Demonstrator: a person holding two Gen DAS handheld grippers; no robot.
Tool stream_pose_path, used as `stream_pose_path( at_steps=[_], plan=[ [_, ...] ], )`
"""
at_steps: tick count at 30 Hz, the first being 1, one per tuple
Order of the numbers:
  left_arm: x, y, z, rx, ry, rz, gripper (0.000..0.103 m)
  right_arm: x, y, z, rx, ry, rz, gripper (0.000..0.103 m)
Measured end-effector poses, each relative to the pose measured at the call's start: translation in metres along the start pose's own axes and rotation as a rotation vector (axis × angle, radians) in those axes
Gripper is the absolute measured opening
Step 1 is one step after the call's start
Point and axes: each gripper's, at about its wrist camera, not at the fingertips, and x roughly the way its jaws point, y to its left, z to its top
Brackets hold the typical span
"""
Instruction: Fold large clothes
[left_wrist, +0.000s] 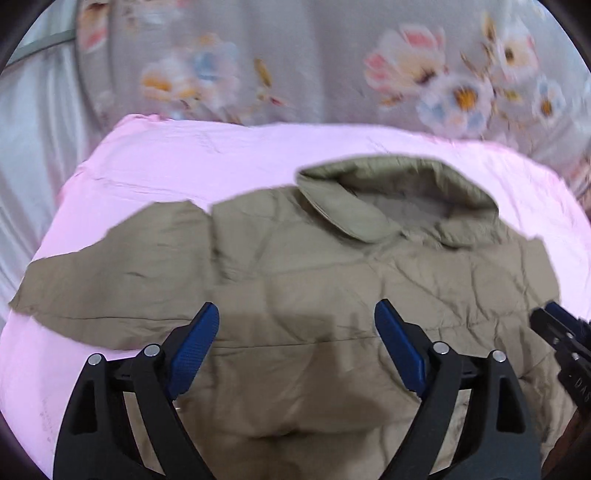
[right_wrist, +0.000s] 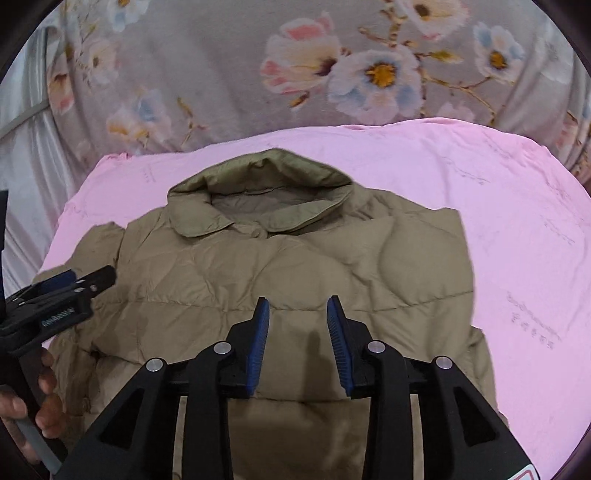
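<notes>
A padded olive-khaki jacket (right_wrist: 280, 280) lies front up on a smooth pink sheet (right_wrist: 517, 221), its rounded collar (right_wrist: 258, 192) toward twelve o'clock and its body running down to six o'clock, where the lower hem is cut off by the frame edge. The fabric is a thin, slightly glossy shell, quilted into soft puffy panels and creased all over. In the left wrist view one sleeve (left_wrist: 110, 269) spreads flat toward nine o'clock; in the right wrist view the three o'clock side ends in a straight folded edge, and the sleeve there cannot be made out. Behind the sheet, at twelve o'clock, hangs a grey cloth (right_wrist: 221, 74) printed with pale flowers, blurred in the left view. The left tongs (left_wrist: 297, 321) stand wide apart over the jacket, gripping nothing. The right tongs (right_wrist: 298, 314) are partly open, their ribbed blue pads (right_wrist: 260, 343) clear of the cloth. A hand (right_wrist: 33, 410) shows at eight o'clock, half hidden.
</notes>
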Motion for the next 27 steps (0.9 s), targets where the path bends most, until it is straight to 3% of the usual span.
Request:
stream_pose_path(
  at_steps=[5, 8, 15, 19, 22, 25, 27],
  plan=[
    [0.041, -0.010, -0.020, 0.008, 0.050, -0.006, 0.087, 0.047, 0.004, -0.019, -0.020, 0.073, -0.027, 0.040],
    [0.044, -0.008, -0.022, 0.006, 0.047, -0.002, 0.090, 0.048, -0.003, -0.021, 0.006, 0.066, -0.009, 0.041],
    [0.050, -0.018, -0.026, 0.040, 0.064, 0.047, 0.094, 0.051, 0.007, -0.023, -0.034, 0.062, -0.063, 0.044],
    [0.045, -0.009, -0.025, 0.008, 0.050, 0.011, 0.093, 0.051, 0.007, -0.022, -0.033, 0.062, -0.081, 0.049],
    [0.023, 0.022, -0.025, -0.087, 0.009, -0.028, 0.093, 0.044, 0.006, -0.023, -0.025, 0.046, -0.092, 0.050],
    [-0.011, 0.079, -0.026, -0.188, -0.031, -0.057, 0.096, 0.019, 0.009, -0.031, -0.022, 0.014, -0.100, 0.052],
    [-0.026, 0.132, -0.028, -0.255, -0.051, -0.008, 0.098, 0.001, 0.013, -0.041, -0.027, -0.004, -0.089, 0.055]
  ],
)
